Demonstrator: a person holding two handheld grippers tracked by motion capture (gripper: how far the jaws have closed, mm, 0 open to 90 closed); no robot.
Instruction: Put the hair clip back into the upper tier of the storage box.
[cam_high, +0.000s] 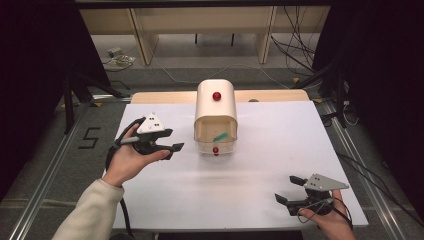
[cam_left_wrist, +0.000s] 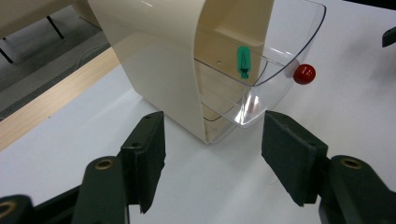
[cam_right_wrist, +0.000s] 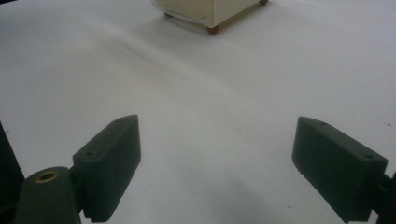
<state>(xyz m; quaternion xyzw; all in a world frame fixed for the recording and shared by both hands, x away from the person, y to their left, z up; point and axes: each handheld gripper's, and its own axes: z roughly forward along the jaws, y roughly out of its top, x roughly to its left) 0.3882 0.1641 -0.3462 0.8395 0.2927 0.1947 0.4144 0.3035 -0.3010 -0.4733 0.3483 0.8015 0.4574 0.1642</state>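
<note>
Nearest the lens, at about five o'clock on the bench (cam_high: 260, 200), the right tool (cam_high: 290, 190) rests low with its jaws spread wide and nothing between them. Over at nine o'clock the left tool (cam_high: 172, 148) hangs just beside the cream box (cam_high: 215, 107), jaws likewise apart and empty, aimed at its near corner.

That box stands at the bench's centre toward twelve o'clock: an upright, rounded-top housing of smooth cream plastic, with a red knob (cam_high: 216, 96) on its top. From its open front a clear drawer (cam_left_wrist: 261, 70) projects, thin-walled, glossy, with rounded corners and a small red ball handle (cam_left_wrist: 304, 74) at its front face. Inside the drawer lies a small green piece (cam_left_wrist: 243, 60), flat and slender; what it is I cannot tell.

By my reckoning the drawer is light and stiff but brittle, and its slick walls would slip under a pinch. The ball handle is the sound place to take hold, jaws closing either side of it, pull kept straight along the slide. The housing looks light enough to skate on the smooth white bench, so bracing its cream side with the other tool may be wise.
</note>
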